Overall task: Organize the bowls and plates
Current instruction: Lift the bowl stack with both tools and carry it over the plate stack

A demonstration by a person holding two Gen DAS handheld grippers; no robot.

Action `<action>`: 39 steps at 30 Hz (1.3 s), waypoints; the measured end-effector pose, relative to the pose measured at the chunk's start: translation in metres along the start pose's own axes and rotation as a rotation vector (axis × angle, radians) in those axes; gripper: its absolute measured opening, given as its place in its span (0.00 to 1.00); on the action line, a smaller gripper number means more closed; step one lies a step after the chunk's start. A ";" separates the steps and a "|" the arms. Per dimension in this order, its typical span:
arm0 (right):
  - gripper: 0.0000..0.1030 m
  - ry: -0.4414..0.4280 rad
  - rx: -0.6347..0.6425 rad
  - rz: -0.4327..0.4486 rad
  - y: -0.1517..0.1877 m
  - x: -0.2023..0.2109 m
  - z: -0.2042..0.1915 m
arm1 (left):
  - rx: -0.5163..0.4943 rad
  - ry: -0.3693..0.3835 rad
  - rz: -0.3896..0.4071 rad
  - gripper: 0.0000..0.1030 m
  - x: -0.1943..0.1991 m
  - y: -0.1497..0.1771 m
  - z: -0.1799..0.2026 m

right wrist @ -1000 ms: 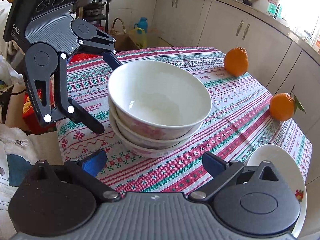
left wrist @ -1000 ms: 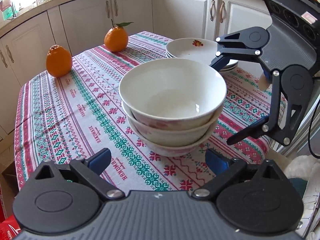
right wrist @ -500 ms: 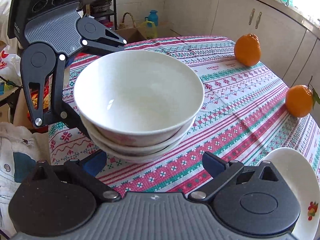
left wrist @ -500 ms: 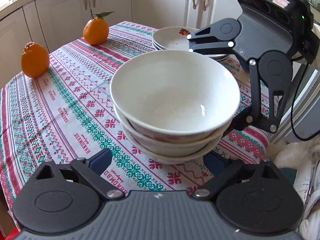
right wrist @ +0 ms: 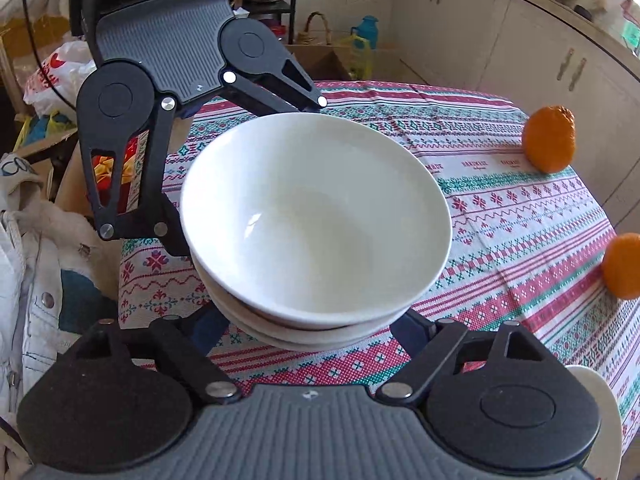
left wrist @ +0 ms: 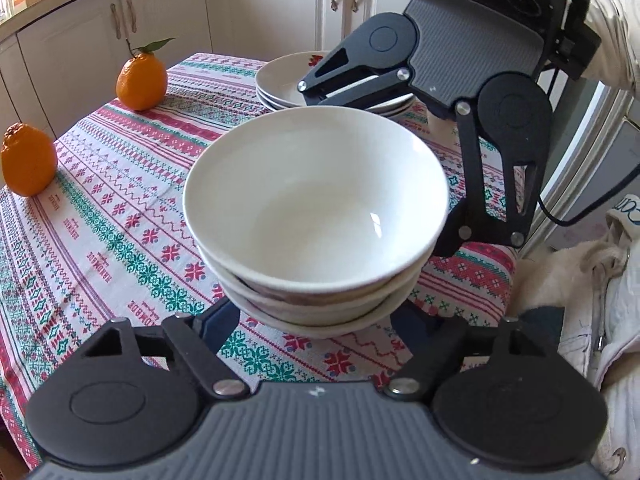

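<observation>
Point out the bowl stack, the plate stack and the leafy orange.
bowl stack (left wrist: pixel 316 216): left wrist view, inside of top bowl.
plate stack (left wrist: pixel 280 80): left wrist view, top plate's near rim.
leafy orange (left wrist: pixel 141 82): left wrist view, fruit's front.

A patterned tablecloth (left wrist: pixel 120 216) in red, green and white bands covers the worktop and hangs over its edges. Two oranges sit on it near one edge, well apart from each other — one with a stalk and green leaf (left wrist: pixel 141 80) near the far corner, the other, knobbly-topped (left wrist: pixel 27 164), further along that same edge. Cream cabinet doors (left wrist: pixel 276 4) with metal handles stand beyond the worktop. Off the opposite edge lies clutter — a cardboard box (right wrist: pixel 320 62), a blue jug (right wrist: pixel 366 32), a wicker basket (right wrist: pixel 318 30) and a plastic bag (right wrist: pixel 56 76).
</observation>
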State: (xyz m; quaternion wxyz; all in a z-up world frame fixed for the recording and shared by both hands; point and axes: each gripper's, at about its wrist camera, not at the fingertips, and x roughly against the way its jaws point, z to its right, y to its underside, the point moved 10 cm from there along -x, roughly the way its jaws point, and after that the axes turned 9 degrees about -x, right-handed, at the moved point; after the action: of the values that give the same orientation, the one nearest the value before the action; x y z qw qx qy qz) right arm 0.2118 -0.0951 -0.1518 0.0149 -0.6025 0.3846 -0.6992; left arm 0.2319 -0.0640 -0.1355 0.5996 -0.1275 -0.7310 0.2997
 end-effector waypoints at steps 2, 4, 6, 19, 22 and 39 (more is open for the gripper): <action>0.87 -0.001 0.009 -0.005 0.000 0.000 -0.001 | -0.009 0.008 -0.001 0.77 0.001 0.000 0.000; 0.86 -0.006 0.012 -0.009 0.000 0.000 -0.001 | -0.015 0.013 -0.005 0.77 0.001 0.000 -0.001; 0.86 -0.013 0.012 -0.012 0.001 0.000 -0.001 | -0.024 0.021 -0.007 0.77 0.001 0.000 -0.001; 0.84 -0.035 0.004 -0.029 -0.001 -0.002 0.002 | -0.049 0.057 -0.006 0.78 -0.005 0.001 -0.005; 0.84 -0.039 -0.008 -0.031 -0.001 -0.003 0.004 | -0.047 0.058 -0.002 0.78 -0.004 0.001 -0.005; 0.84 -0.065 -0.008 -0.014 0.006 0.024 0.002 | -0.020 0.022 0.013 0.78 0.012 -0.020 0.015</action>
State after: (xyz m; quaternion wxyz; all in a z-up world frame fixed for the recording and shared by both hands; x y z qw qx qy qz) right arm 0.2044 -0.1118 -0.1347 0.0203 -0.6275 0.3825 -0.6778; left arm 0.2184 -0.0778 -0.1159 0.6046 -0.1414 -0.7263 0.2949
